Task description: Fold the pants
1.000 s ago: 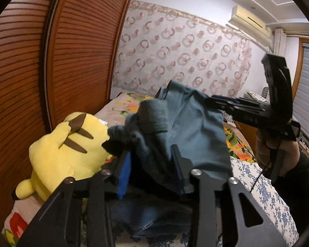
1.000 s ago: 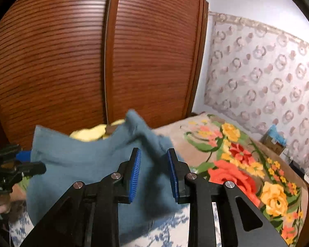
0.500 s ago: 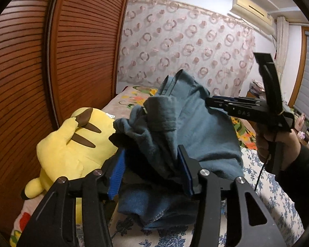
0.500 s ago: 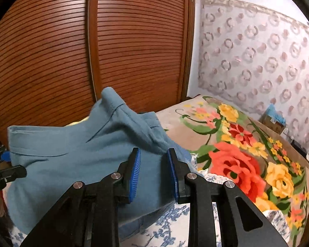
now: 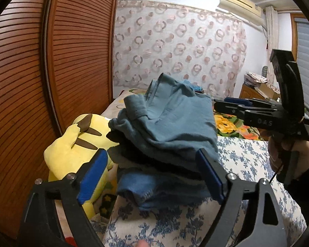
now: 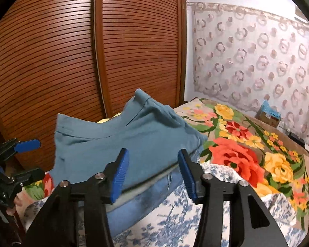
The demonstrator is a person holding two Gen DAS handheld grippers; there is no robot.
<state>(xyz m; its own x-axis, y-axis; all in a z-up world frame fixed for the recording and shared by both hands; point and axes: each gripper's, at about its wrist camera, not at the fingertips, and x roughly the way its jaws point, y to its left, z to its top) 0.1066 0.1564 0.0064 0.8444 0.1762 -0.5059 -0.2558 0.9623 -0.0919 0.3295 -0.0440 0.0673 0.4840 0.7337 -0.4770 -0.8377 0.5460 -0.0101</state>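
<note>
The teal pants (image 5: 175, 123) lie folded in a rumpled heap on a stack of blue clothes (image 5: 154, 189) on the bed. My left gripper (image 5: 151, 175) stands just in front of the near edge; its jaws are opening wide, the cloth lies between the pads and neither pad presses on it. In the right wrist view the pants (image 6: 123, 140) spread flat. My right gripper (image 6: 153, 175) is opening too, its pads clear of the cloth edge. Each gripper shows in the other's view: the right gripper (image 5: 218, 104) at the pants' right side, the left gripper (image 6: 31, 160) at far left.
A yellow plush toy (image 5: 72, 150) lies left of the pile against the slatted wooden wardrobe doors (image 6: 92, 61). A bright floral blanket (image 6: 247, 150) covers the far bed, a blue-and-white floral sheet (image 5: 247, 160) the near part. A hand (image 5: 288, 150) holds the right gripper.
Both grippers were shut on the teal pants; their jaws have since spread and let the cloth go. The pants have settled lower onto the stack, and the right gripper has pulled back.
</note>
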